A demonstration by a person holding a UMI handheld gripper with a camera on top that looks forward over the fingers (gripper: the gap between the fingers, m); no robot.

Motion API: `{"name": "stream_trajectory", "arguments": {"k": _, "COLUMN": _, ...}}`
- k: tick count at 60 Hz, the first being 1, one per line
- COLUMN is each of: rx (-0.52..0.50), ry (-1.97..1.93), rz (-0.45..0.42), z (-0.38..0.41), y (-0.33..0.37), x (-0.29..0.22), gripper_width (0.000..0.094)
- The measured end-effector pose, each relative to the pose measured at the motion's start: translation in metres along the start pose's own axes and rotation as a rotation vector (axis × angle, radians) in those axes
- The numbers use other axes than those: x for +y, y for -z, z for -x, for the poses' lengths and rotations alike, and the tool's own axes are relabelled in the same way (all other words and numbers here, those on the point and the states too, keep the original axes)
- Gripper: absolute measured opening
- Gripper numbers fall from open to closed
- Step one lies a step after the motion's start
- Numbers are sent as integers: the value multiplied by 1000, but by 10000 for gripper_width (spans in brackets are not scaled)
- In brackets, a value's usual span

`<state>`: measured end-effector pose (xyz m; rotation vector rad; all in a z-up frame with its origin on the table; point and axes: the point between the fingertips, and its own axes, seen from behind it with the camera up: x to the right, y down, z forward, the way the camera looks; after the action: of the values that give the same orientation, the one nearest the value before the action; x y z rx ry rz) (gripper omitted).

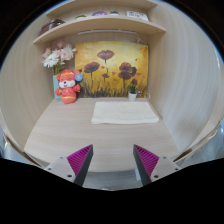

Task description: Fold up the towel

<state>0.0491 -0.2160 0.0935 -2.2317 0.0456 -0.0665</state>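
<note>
A white towel [125, 113] lies flat on the light wooden desk [60, 130], folded into a neat rectangle, well beyond my fingers. My gripper [112, 160] is open and empty, with its two magenta pads [80, 158] spread wide apart above the desk's near edge. Nothing stands between the fingers.
A red and orange plush toy [67, 87] stands at the back left beside white and pink flowers [57, 57]. A yellow painting of poppies [110, 68] leans on the back wall, with a small potted plant [132, 89] before it. A shelf [95, 28] runs above.
</note>
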Motion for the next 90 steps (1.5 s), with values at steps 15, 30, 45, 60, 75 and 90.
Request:
{"name": "stream_trajectory", "arguments": {"k": 15, "rx": -38, "ry": 40, "rz": 49, "z": 54, "y": -118, "x": -52, "gripper_width": 794}}
{"name": "stream_trajectory", "arguments": {"k": 30, "rx": -27, "ry": 56, "rz": 97, "z": 83, "y": -243, "x": -96, "gripper_width": 727}}
{"name": "stream_trajectory", "arguments": {"k": 45, "rx": 14, "ry": 69, "rz": 148, "z": 80, "y": -281, "x": -88, "gripper_width": 482}}
{"name": "stream_trajectory", "arguments": {"k": 60, "rx": 15, "ry": 154, "rz": 181, "z": 69, "y": -286, "x": -89, "gripper_width": 33}}
{"name": "stream_trajectory", "arguments": {"k": 75, "rx": -97, "ry": 96, "rz": 182, "z": 88, "y": -252, "x": -122, "gripper_width": 31}}
{"name": "stream_trajectory", "arguments": {"k": 90, "rx": 78, "ry": 109, "rz": 70, "z": -44, "y": -212, "x": -205, "gripper_width": 37}}
